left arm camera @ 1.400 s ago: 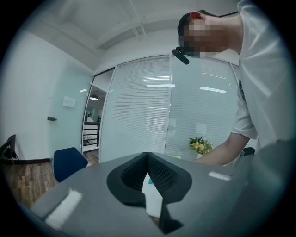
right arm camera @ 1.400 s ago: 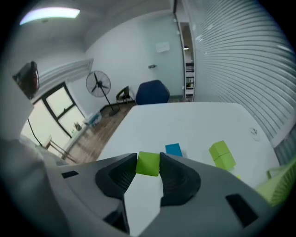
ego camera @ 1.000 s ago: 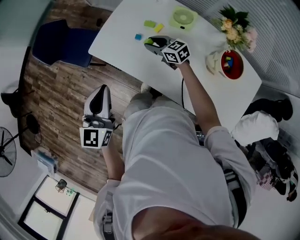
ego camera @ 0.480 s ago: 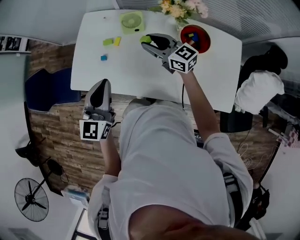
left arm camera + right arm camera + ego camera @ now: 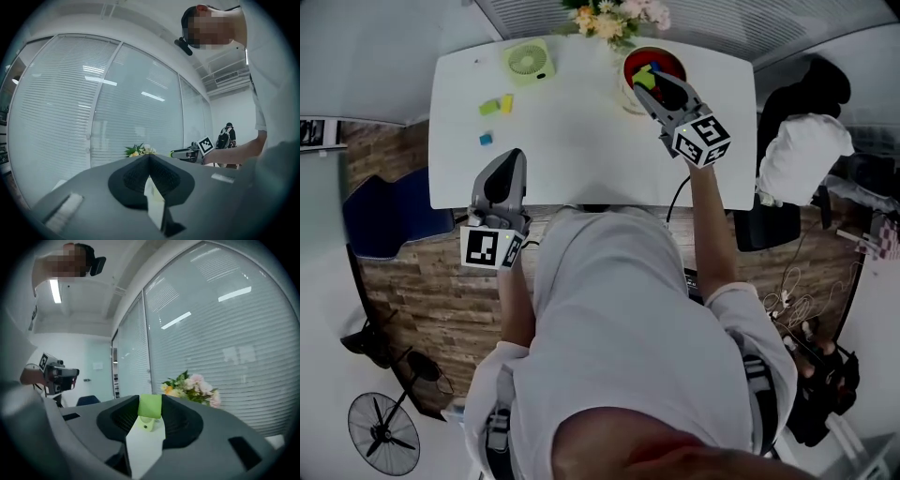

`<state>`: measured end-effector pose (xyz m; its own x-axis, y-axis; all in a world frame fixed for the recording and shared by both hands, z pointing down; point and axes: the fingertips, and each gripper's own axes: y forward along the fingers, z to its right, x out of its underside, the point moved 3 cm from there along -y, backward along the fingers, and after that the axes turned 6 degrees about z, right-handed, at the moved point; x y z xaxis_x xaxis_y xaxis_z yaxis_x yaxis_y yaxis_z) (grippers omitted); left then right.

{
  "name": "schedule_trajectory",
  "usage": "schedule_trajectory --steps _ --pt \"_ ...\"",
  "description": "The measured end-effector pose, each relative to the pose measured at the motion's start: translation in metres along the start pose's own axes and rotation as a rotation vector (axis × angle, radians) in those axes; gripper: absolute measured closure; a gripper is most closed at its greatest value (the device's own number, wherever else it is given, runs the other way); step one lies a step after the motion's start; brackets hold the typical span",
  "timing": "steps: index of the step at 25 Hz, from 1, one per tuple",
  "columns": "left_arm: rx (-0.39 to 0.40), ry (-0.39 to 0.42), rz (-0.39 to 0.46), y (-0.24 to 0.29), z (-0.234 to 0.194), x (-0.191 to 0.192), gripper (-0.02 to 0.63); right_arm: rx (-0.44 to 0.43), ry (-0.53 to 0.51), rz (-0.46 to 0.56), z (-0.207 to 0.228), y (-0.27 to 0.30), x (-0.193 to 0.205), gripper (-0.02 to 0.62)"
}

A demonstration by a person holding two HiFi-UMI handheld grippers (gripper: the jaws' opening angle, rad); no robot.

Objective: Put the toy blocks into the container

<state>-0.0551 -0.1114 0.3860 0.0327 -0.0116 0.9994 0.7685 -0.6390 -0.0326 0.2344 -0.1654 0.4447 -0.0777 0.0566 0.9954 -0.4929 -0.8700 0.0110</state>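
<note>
Head view, looking steeply down on a person in a pale shirt who stands at the near edge of a white rectangular table (image 5: 581,141) and holds a gripper in each hand. At upper centre of the frame the right gripper (image 5: 649,84) reaches over a round red bowl (image 5: 673,58), its jaws clamped on a small light-green toy block (image 5: 643,81) that lies over the bowl's left part; whether the block touches the bowl cannot be told. Other coloured blocks lie inside the bowl, too small to tell apart. Left of centre, the left gripper (image 5: 513,155) is at the table's near edge, well apart from the bowl. Three loose blocks lie on the table at upper left: a green block (image 5: 489,107), a yellow block (image 5: 506,102) just beside it, and a blue block (image 5: 487,139) nearer the person. A round pale-green desk fan (image 5: 528,62) and a bunch of flowers (image 5: 609,17) are at the table's far edge. Right gripper view: the light-green block (image 5: 150,406) is pinched upright between the dark jaws, with the flowers (image 5: 192,385) to the right behind it. Left gripper view: the jaws of the left gripper (image 5: 150,173) are closed together with nothing between them; the flowers (image 5: 140,150) appear beyond them at centre frame.
</note>
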Motion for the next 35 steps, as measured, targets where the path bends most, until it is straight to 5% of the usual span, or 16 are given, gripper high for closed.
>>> schedule_trajectory --steps 4,9,17,21,24,29,35 --pt "-0.008 0.007 0.034 0.000 0.000 -0.003 0.607 0.115 -0.112 -0.095 0.033 -0.024 0.007 0.446" --pt "-0.029 0.003 0.044 -0.005 -0.004 -0.005 0.607 0.144 -0.202 -0.199 0.063 -0.027 0.017 0.446" --pt "-0.104 -0.011 0.034 -0.034 -0.011 -0.003 0.607 0.010 -0.362 -0.649 0.108 0.012 0.101 0.446" --pt "-0.151 -0.018 0.020 -0.050 -0.015 0.001 0.607 -0.047 -0.374 -0.776 0.117 0.027 0.125 0.392" --pt "-0.182 -0.023 0.013 -0.060 -0.018 0.003 0.607 -0.050 -0.356 -0.785 0.119 0.032 0.126 0.303" --pt "-0.216 -0.031 -0.005 -0.071 -0.025 0.012 0.607 -0.039 -0.324 -0.705 0.112 0.035 0.108 0.321" --pt "-0.227 -0.062 -0.016 -0.072 -0.036 0.020 0.607 -0.023 -0.220 -0.497 0.082 0.037 0.071 0.356"
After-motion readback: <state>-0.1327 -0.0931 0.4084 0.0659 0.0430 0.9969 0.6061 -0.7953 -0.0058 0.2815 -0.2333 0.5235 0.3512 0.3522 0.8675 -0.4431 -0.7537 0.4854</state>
